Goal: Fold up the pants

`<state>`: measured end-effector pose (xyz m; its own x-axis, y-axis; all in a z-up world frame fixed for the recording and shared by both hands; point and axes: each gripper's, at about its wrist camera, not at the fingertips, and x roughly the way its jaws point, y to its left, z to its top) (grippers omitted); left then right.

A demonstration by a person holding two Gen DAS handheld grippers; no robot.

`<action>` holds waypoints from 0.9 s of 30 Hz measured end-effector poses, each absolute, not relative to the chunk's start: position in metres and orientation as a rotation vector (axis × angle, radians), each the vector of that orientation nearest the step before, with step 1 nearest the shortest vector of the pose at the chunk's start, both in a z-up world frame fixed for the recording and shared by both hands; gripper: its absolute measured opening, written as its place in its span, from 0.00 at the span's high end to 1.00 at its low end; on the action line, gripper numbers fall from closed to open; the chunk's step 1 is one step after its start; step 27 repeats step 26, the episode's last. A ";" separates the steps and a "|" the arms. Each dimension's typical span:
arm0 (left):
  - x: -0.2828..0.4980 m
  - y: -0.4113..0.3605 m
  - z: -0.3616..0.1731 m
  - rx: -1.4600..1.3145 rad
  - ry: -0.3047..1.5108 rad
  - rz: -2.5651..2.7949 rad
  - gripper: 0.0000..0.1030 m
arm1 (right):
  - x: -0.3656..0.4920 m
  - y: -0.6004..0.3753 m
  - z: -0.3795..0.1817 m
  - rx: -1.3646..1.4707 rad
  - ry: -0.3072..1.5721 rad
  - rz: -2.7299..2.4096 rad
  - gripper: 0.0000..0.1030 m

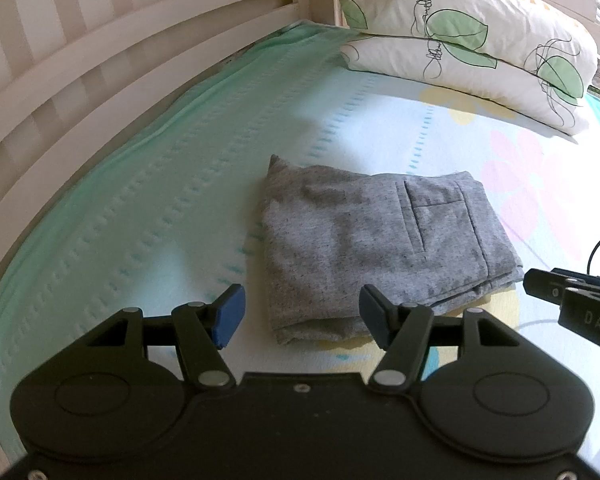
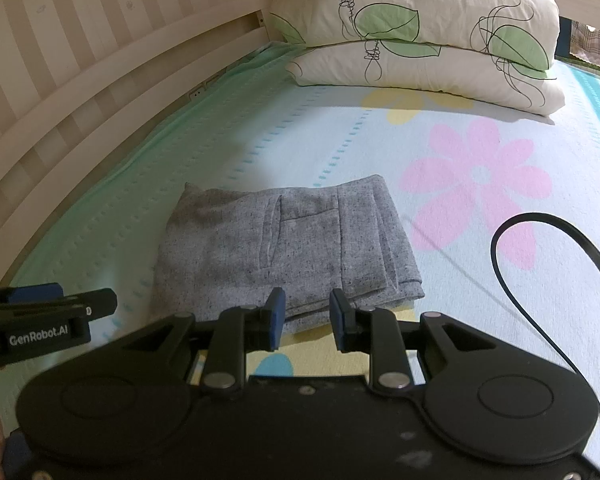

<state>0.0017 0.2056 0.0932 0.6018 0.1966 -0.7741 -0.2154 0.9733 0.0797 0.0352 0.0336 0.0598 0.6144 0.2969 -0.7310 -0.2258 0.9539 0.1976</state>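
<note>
The grey pants [image 1: 376, 248] lie folded into a compact, thick rectangle on the bed, in the middle of both views, with a back pocket facing up and the stacked layers showing along the near edge. They rest on a pale sheet [image 1: 140, 208] printed with pink and yellow flowers and rows of teal dashes. The left claw [image 1: 300, 316] sits low in the frame of its own view, its blue pads spread wide with nothing between them, hanging just short of the near edge of the pants. The right claw [image 2: 306, 320] is narrower, its pads apart with a clear gap and pinching nothing, also just before the near edge of the bundle. In the upper right of each view two white pillows [image 2: 420, 40] with green leaf prints are stacked one on the other. A cream slatted bed rail [image 1: 100, 60] curves along the left side. A black cable [image 2: 540, 280] loops over the sheet at the right of the right-hand view.
</note>
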 end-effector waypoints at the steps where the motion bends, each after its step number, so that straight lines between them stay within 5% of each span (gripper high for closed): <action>1: 0.002 0.206 0.093 -0.022 0.893 0.240 0.35 | 0.035 0.034 0.060 0.089 0.858 0.301 0.75; 27: 0.002 0.201 0.093 0.023 0.884 0.213 0.39 | 0.033 0.032 0.058 0.094 0.863 0.308 0.75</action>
